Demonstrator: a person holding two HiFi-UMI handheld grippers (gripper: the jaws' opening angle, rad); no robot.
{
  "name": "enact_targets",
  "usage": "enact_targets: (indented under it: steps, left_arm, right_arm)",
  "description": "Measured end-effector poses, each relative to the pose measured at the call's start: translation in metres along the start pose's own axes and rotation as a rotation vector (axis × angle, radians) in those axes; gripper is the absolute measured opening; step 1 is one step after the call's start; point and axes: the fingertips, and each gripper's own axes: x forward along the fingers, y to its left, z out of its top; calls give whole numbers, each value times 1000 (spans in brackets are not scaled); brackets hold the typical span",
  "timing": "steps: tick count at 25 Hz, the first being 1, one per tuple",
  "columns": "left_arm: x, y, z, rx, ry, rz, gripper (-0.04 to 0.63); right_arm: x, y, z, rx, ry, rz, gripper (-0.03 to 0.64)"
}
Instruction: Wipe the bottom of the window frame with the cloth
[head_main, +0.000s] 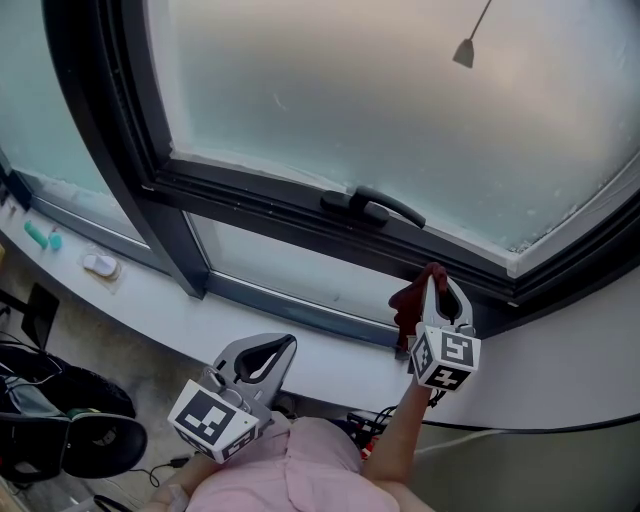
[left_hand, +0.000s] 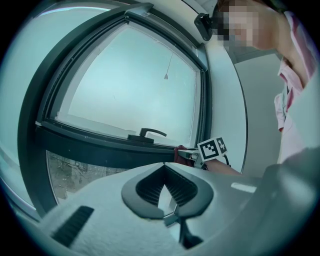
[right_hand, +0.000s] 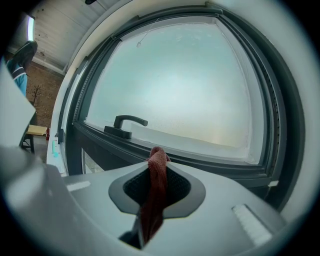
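**Quick count of what's in shot**

One dark red cloth (head_main: 407, 302), one black handle (head_main: 372, 205), and two grippers. The right gripper (head_main: 438, 285) is clamped on the cloth, which pokes past the tips at 12 o'clock and bunches out at 9 o'clock of the jaws. It's right up by the bottom rail of the window frame (head_main: 260, 200), about 4 o'clock from the handle. Can't tell if it's actually touching. The left gripper (head_main: 268, 352) sits low at 7 o'clock, jaws together, nothing in them.

Dark red cloth (head_main: 407, 303), bunched, beside dark window frame (head_main: 300, 215) bottom
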Motion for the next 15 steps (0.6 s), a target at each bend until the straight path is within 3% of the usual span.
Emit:
enact_targets:
  steps: [15]
  left_arm:
    - [14, -9, -1, 4, 13, -18, -2]
  right_arm:
    - [-8, -25, -6, 30, 4, -31, 48]
